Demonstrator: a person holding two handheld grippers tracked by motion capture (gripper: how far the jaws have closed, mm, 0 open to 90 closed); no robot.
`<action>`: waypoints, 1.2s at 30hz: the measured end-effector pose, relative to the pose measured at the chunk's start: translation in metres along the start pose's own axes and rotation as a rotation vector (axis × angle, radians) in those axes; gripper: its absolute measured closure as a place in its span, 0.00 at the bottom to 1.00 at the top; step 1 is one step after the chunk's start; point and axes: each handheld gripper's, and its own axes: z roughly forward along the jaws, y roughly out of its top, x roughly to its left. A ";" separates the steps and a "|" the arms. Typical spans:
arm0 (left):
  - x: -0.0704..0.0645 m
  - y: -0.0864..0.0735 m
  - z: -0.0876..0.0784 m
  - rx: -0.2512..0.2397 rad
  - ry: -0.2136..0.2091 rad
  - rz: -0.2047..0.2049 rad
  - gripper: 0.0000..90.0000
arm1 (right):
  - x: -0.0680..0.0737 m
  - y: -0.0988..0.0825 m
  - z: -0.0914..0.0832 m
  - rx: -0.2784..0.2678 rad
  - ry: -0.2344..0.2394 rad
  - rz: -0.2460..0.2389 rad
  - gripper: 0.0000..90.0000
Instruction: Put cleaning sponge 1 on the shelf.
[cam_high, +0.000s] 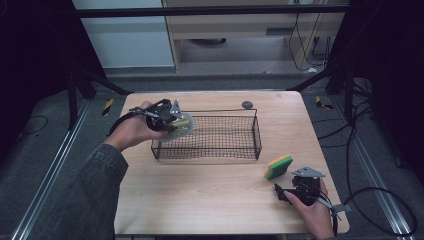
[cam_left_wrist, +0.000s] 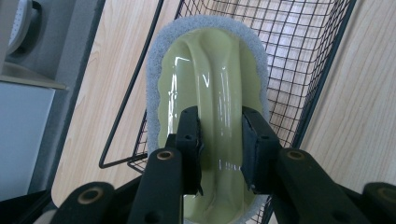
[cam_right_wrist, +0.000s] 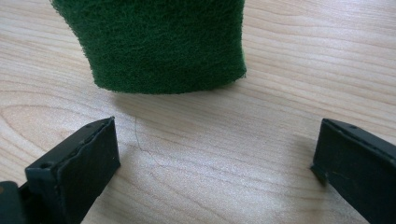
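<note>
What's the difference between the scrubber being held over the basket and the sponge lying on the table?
The pale green plastic-handled scrubber with a grey pad is gripped by the left gripper at the black wire basket's left end; the yellow-and-green block sponge lies free on the wooden table, ahead of the open right gripper. The scrubber is oval and glossy, the sponge rectangular and matte. Both are cleaning pads.

The small dark disc (cam_high: 247, 104) behind the basket (cam_high: 257, 136) is perhaps too small to identify.

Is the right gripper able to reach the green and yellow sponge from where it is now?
Probably yes: the right gripper is open, the sponge lies just ahead of its jaws, and only bare table lies between them.
</note>
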 end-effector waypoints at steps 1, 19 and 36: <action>0.000 0.000 0.001 -0.005 -0.003 -0.004 0.78 | 0.000 0.000 0.000 0.000 0.000 0.001 0.01; -0.001 0.001 0.024 0.008 -0.015 0.003 0.78 | 0.000 0.000 0.000 -0.001 0.001 0.000 0.01; -0.004 -0.001 0.039 0.042 -0.030 0.018 0.78 | 0.000 0.000 0.000 0.000 0.000 -0.001 0.01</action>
